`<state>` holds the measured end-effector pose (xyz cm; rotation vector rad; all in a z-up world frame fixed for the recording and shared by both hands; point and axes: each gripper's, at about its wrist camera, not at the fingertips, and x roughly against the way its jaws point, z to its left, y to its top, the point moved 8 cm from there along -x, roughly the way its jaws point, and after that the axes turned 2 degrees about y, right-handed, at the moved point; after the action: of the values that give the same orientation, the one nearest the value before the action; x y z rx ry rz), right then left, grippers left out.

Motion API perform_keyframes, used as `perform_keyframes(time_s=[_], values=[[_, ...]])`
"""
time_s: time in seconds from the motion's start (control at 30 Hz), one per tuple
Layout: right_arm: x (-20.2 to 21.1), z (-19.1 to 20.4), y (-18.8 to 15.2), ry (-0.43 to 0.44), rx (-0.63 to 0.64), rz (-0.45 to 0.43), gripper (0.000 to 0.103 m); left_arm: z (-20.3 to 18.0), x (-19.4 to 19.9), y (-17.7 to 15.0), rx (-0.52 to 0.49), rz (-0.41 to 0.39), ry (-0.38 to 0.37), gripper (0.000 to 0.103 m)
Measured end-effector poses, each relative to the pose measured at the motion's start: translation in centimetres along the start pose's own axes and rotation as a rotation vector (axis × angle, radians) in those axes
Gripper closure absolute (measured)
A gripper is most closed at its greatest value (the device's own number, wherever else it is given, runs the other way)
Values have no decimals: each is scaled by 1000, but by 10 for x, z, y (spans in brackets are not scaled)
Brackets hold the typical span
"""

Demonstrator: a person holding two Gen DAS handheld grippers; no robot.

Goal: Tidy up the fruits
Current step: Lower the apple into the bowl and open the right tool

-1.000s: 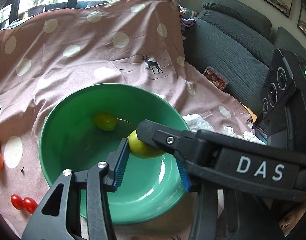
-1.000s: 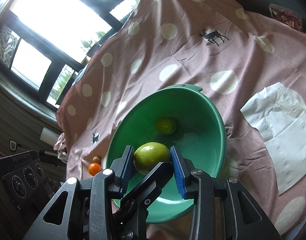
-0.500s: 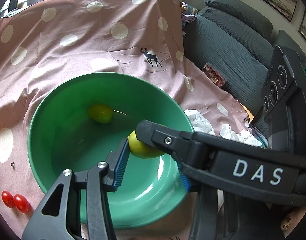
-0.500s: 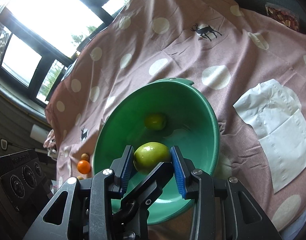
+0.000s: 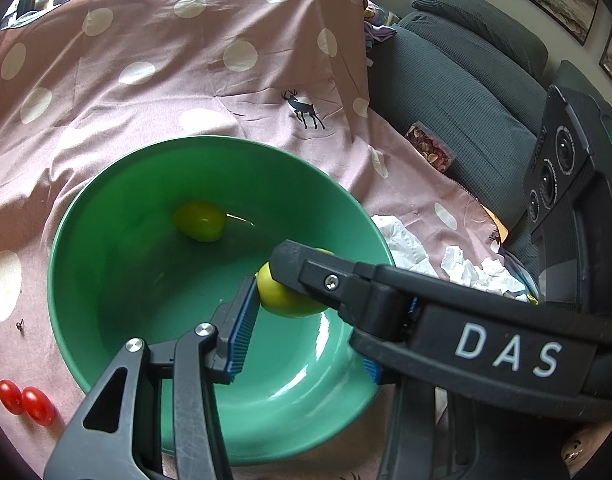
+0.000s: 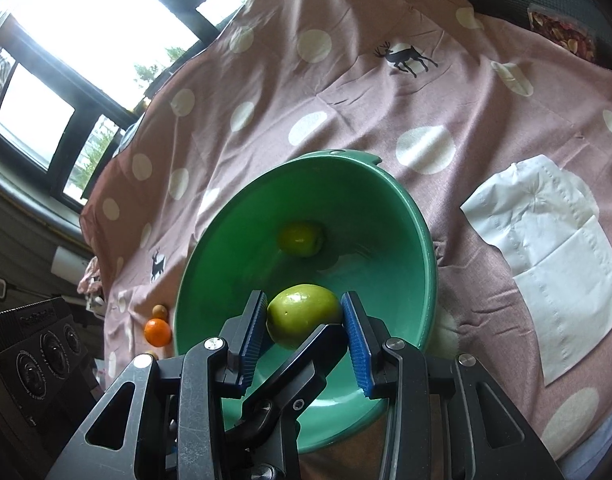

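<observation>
Right wrist view: right gripper [image 6: 304,330] clamps the green fruit [image 6: 302,308] above the bowl's [image 6: 424,248] near rim; left gripper [image 5: 302,344] gapes wide. Firm, smooth skin looks slippery, so squeeze across its widest middle.

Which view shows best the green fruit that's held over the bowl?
The right wrist view: the held green fruit sits unobstructed between the right gripper's blue pads, above the green bowl. In the left wrist view, the fruit is half hidden behind a black gripper finger.

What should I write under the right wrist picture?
Right tool grips a green fruit over the green bowl.
</observation>
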<state>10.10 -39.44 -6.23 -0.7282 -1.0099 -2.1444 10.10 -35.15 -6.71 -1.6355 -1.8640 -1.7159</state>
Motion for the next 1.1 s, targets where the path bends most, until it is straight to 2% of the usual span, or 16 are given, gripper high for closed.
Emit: perform_keyframes(time_s=[1.1], values=[[-3, -5, -1, -58, 17, 6, 62, 1, -7, -4, 26, 14, -26, 58]])
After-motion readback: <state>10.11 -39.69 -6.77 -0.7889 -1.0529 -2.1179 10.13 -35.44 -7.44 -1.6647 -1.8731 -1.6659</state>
